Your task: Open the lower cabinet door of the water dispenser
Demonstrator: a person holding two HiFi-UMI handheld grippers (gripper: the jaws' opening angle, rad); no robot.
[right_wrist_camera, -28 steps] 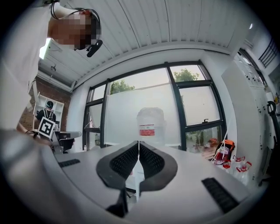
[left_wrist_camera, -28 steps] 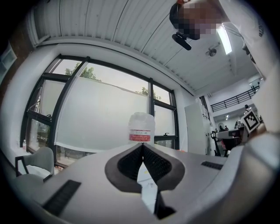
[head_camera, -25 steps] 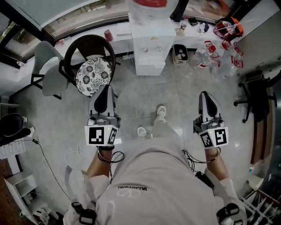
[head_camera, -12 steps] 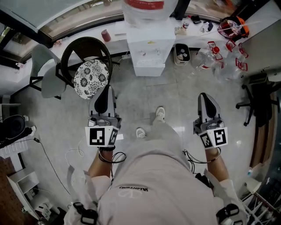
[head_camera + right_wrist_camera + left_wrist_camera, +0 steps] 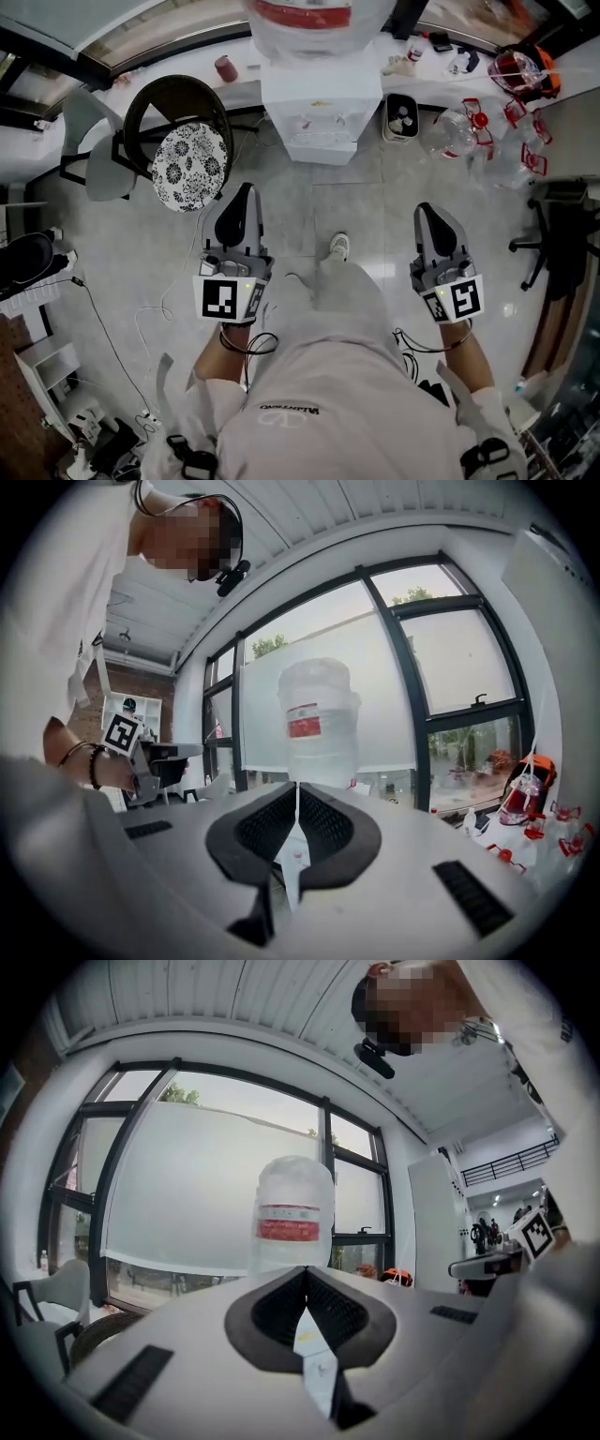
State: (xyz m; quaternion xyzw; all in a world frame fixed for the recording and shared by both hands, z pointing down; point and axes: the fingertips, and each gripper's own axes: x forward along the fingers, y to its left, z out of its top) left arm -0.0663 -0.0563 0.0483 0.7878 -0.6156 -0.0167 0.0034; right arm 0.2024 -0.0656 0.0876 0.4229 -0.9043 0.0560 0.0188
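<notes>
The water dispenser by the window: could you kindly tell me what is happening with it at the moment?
A person stands facing the white box-shaped water dispenser, which carries a clear upturned bottle with a red label, and holds a pair of tongs in each hand. The left tongs and the right tongs are both shut and empty, pointing towards the dispenser but well short of it. Nothing touches its lower cabinet door, so the opening has not begun.

Two hand-held grippers (image 5: pixel 244 192) (image 5: pixel 429 214), one water dispenser (image 5: pixel 319 101)
</notes>
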